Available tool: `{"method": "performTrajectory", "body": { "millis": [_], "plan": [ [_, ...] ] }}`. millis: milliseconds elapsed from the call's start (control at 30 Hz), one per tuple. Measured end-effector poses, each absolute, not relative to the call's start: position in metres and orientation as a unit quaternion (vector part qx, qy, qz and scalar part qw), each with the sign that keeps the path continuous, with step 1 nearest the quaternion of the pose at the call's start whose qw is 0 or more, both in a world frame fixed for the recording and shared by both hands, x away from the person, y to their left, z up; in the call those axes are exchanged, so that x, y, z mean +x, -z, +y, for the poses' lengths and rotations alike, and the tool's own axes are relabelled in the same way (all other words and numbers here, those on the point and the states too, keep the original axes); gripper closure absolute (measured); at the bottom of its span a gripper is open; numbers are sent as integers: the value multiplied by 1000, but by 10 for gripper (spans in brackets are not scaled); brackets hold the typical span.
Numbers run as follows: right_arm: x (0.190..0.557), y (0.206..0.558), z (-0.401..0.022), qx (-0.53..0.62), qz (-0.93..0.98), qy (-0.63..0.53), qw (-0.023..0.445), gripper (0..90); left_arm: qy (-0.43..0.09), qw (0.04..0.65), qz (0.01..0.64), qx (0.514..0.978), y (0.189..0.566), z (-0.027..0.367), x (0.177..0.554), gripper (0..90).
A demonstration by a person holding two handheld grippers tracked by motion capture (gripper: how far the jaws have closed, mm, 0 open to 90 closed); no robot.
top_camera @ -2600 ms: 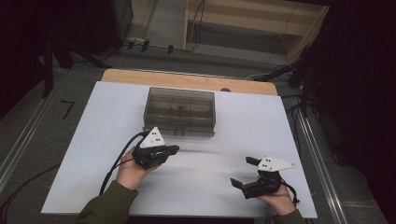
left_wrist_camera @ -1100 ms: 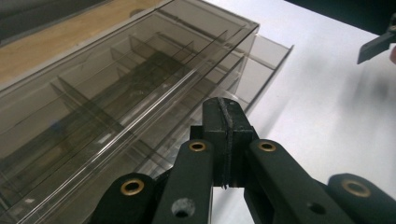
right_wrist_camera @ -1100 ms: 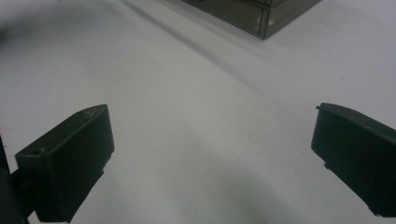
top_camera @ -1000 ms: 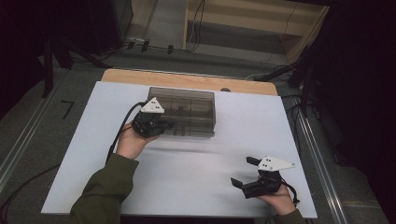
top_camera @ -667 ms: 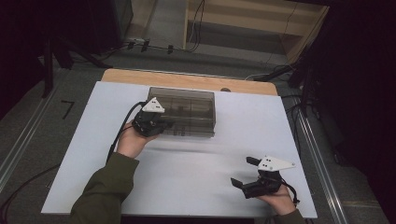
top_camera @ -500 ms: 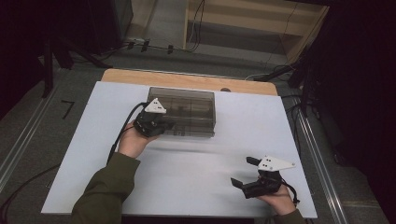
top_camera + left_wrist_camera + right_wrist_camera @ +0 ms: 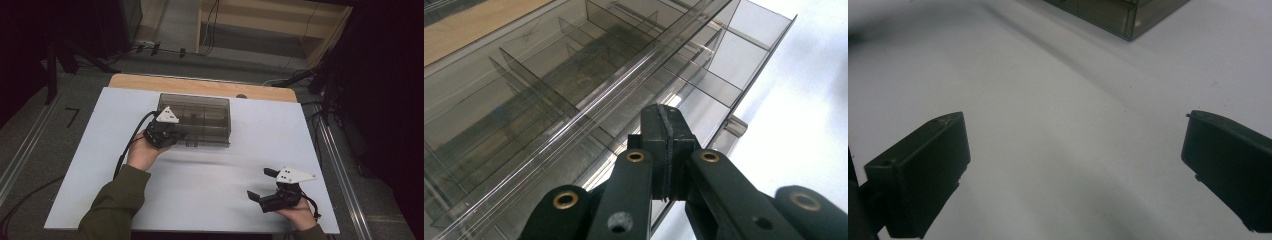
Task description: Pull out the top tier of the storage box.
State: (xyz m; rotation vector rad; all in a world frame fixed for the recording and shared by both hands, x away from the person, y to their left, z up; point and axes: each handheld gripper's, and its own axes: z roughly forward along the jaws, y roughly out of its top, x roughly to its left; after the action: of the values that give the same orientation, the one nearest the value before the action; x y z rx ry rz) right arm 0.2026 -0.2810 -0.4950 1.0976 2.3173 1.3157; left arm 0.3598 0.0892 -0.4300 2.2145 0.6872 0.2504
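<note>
While its jaws are pressed together with nothing between them, the left tool rests against the front wall of the smoky clear compartment box near the bench's far edge, likely to nudge or unlatch it. From above, the right tool waits, jaws apart, near the bench's right near corner; the left gripper view reveals the box's dividers.

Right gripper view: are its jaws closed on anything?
No, the right gripper has its jaws wide apart with just bare white table between them.

L gripper fingers pressed together against smoky clear divider box.
</note>
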Motion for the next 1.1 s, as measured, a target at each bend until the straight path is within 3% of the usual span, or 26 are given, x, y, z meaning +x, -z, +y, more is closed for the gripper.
{"method": "performTrajectory", "body": {
  "millis": [1100],
  "plan": [
    [202, 495, -281, 378, 799, -450, 130, 0, -85, 390, 258, 880, 429, 93, 343, 899]
  ]
}}
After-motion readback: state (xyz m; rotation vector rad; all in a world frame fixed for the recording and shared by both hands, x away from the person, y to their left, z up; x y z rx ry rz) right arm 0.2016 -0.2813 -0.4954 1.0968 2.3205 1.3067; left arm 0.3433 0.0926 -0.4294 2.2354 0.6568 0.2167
